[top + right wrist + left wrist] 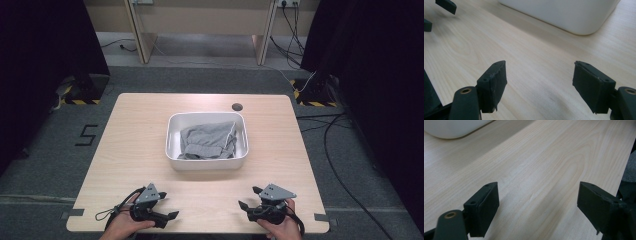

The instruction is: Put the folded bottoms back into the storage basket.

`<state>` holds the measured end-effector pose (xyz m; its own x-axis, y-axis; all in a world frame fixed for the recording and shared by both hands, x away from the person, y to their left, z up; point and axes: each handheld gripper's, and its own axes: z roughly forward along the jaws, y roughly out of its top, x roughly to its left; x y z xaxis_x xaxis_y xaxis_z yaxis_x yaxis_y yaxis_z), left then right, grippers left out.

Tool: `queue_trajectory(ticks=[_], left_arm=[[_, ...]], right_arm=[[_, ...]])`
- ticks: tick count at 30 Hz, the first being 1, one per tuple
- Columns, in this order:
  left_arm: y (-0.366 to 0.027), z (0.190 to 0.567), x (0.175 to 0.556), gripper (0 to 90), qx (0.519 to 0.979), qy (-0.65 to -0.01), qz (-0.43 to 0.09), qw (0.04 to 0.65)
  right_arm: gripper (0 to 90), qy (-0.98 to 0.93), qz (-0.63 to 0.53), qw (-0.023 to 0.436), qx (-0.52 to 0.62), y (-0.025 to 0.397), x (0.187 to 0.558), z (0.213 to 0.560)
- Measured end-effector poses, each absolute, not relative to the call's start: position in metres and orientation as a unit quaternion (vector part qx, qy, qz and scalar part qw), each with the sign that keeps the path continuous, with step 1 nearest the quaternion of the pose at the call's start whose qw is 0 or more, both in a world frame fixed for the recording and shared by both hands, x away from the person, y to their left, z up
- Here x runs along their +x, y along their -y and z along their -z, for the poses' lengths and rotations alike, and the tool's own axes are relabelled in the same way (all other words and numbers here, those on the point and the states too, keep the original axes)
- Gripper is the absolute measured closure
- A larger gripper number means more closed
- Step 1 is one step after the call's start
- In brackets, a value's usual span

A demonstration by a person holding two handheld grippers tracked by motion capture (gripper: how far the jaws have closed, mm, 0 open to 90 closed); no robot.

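Two grippers rest at the near edge of the table (pixel 125 145), a pale wood-grain top with rounded corners: the left gripper (pixel 169 205) and the right gripper (pixel 248 197), each black, blocky-jawed and topped by a grey three-cornered plate. Both have jaws spread wide, with nothing between them (bare wood shows in the gaps). The tub (pixel 172 145), smooth white plastic with rounded corners, sits mid-table, well beyond both. In it lies a crumpled grey cloth (pixel 207 137), soft and knit-looking.

Grey cloth (pixel 210 140), crumpled and loosely folded, lying inside a white rectangular tub (pixel 171 145), mid-table, far side of centre
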<state>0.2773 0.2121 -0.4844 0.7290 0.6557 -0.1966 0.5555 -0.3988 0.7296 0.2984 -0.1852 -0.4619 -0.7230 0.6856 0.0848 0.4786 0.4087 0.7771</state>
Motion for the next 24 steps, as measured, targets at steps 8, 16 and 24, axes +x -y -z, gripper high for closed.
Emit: queue_trajectory(ticks=[8, 16, 24], left_arm=[[-0.214, 0.49, 0.269, 17.3, 0.841, -0.361, -0.076, 0.395], [-0.22, 0.493, 0.263, 16.4, 0.84, -0.359, -0.091, 0.397], [-0.22, 0.497, 0.258, 14.2, 0.843, -0.347, -0.119, 0.395]], right_arm=[[24.7, -0.84, -0.388, 0.132, 0.357, 0.191, 0.289, 0.474], [22.6, -0.848, -0.36, 0.148, 0.359, 0.195, 0.281, 0.483], [17.7, -0.837, -0.377, 0.153, 0.366, 0.199, 0.276, 0.491]])
